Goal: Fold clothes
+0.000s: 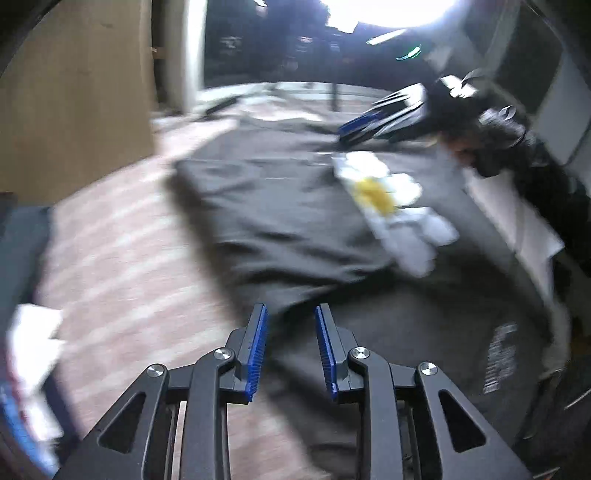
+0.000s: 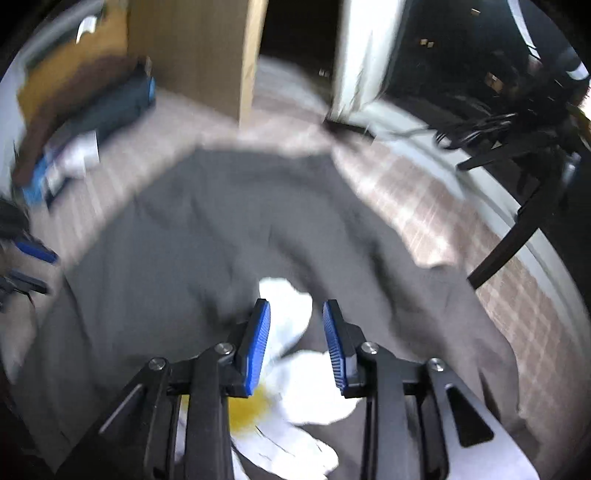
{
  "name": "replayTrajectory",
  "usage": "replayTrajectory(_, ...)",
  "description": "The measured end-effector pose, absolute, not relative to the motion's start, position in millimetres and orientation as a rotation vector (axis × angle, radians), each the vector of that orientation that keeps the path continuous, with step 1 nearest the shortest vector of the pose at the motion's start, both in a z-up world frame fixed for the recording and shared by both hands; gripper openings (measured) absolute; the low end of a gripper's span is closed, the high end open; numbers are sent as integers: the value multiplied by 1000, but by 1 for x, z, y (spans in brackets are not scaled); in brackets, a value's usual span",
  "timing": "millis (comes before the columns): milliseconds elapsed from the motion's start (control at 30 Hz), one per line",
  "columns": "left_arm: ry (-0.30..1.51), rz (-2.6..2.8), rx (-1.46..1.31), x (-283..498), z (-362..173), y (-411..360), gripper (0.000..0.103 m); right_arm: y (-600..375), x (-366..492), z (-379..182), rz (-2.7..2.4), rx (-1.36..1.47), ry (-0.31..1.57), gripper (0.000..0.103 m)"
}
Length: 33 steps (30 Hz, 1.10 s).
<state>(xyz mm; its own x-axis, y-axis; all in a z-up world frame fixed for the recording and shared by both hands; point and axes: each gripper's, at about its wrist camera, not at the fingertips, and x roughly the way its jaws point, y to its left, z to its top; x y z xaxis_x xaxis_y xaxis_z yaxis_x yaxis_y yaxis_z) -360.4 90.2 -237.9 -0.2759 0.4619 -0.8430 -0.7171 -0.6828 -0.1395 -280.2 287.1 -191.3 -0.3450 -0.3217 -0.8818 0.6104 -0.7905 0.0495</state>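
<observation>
Pink-striped bedding (image 1: 122,266) carries our dark grey T-shirt (image 1: 280,221), its daisy print (image 2: 295,373) directly under our right hand-held gripper (image 2: 296,314). Our left hand-held gripper (image 1: 291,317) hovers at the shirt's near edge. Both stand part open, holding nothing.

Pinkish striped bedcover (image 1: 122,266), tan wooden panel (image 1: 74,103) behind, bright window glare (image 1: 391,11) — dark room beyond

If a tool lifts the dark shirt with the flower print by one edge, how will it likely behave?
The shirt will probably hang limp, since it lies in soft wrinkles on the bed. It looks thin, so likely light. The folded layers may slide apart, because nothing pins them; the left tool stands open above it.
</observation>
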Motion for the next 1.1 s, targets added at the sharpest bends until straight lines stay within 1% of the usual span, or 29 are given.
replayTrajectory(33,360,2024,-1213,-364,-240,87,25,287,-287,-187,-2155,1310,329,30)
replayTrajectory(133,396,2007,-1211,-368,-249,98,27,257,-311,-190,-2089,1307,235,30)
replayTrajectory(367,484,2002,-1133,-361,-258,118,27,185,-351,-225,-1925,1361,192,30)
replayTrajectory(400,486,2007,-1129,-362,-260,118,24,177,-355,-228,-1910,1372,196,30)
replayTrajectory(433,471,2008,-1143,-364,-262,117,15,169,-358,-232,-1897,1378,207,30)
replayTrajectory(467,458,2012,-1162,-367,-265,115,12,164,-359,-234,-1880,1380,216,29)
replayTrajectory(500,447,2020,-1177,-369,-266,112,9,160,-359,-236,-1869,1376,232,28)
replayTrajectory(533,423,2027,-1186,-372,-266,108,8,154,-359,-236,-1866,1366,260,9)
replayTrajectory(567,398,2036,-1193,-374,-266,103,8,149,-358,-235,-1864,1355,287,3)
replayTrajectory(700,318,2110,-1221,-378,-263,86,7,128,-356,-222,-1889,1245,332,2)
replayTrajectory(800,303,2137,-1251,-382,-272,82,9,114,-360,-234,-1917,1263,424,2)
replayTrajectory(833,294,2134,-1255,-382,-271,82,7,111,-359,-237,-1926,1258,458,2)
replayTrajectory(867,284,2130,-1258,-382,-270,81,7,110,-356,-237,-1948,1239,481,4)
replayTrajectory(900,277,2128,-1261,-382,-269,80,12,112,-356,-236,-1977,1247,508,6)
replayTrajectory(933,277,2129,-1259,-381,-266,77,12,113,-356,-236,-2006,1255,535,15)
replayTrajectory(967,277,2132,-1257,-380,-262,74,12,116,-357,-234,-2038,1264,552,21)
replayTrajectory(1067,261,2136,-1255,-373,-251,61,12,144,-347,-213,-2075,1239,452,21)
replayTrajectory(1100,246,2130,-1254,-370,-248,56,15,154,-339,-205,-2069,1224,415,21)
